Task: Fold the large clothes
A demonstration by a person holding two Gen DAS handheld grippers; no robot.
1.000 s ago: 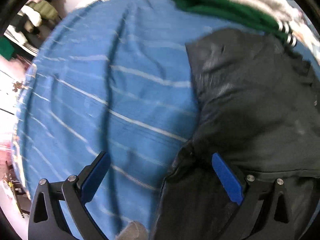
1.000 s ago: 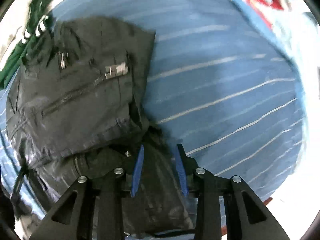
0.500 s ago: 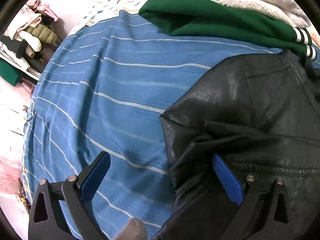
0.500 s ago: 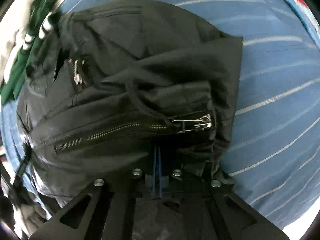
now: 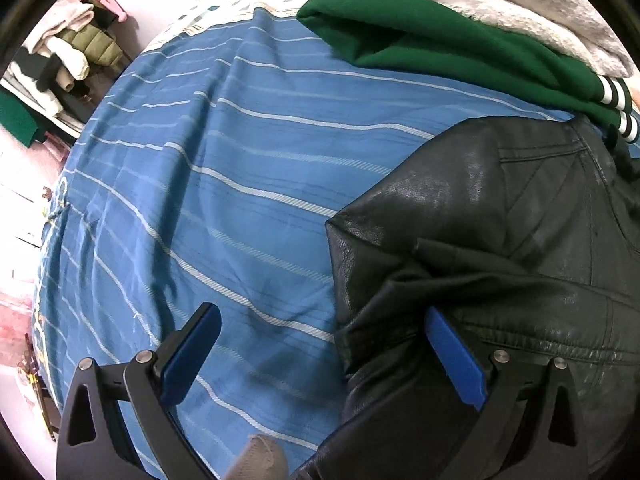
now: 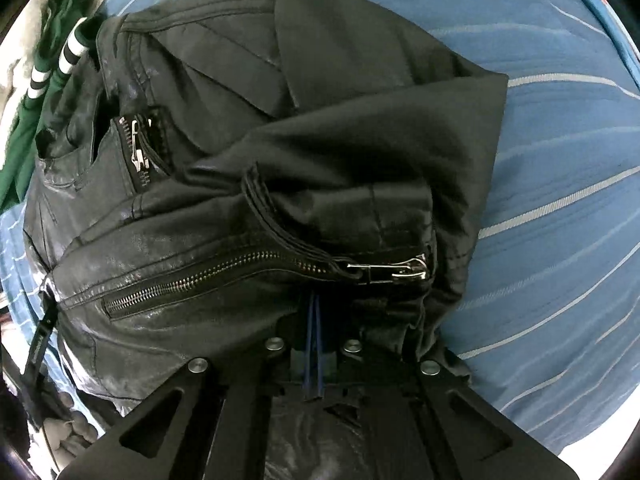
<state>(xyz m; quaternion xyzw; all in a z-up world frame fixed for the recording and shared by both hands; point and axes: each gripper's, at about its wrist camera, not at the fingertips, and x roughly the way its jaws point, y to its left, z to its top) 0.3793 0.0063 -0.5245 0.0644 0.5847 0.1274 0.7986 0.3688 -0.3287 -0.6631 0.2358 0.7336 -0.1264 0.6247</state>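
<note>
Since a second ago the right gripper has gone from jaws apart over the jacket's edge to jaws pressed together, and the jacket now fills most of the right wrist view where striped cover showed before. Its blue pads meet with black leather bunched round them, so it is clamped on the jacket, just below a long zip with a silver pull.

On the other side, the left gripper has its jaws wide apart: one blue pad is over the blue cover, the other is against the folded edge of the jacket, gripping nothing. A bit of grey cloth pokes up at the bottom edge between the fingers.

The jacket lies folded in a heap on a bed, whose cover is blue with thin white stripes and creased in long ridges. A second, short zip sits near the collar end. At the far end of the jacket a green garment with black-and-white striped cuffs touches it, and a white fleecy fabric lies over the green one.

Beyond the bed, at the left of the left wrist view, a pale wall stands behind a pile of clothes in cream, olive and black.
</note>
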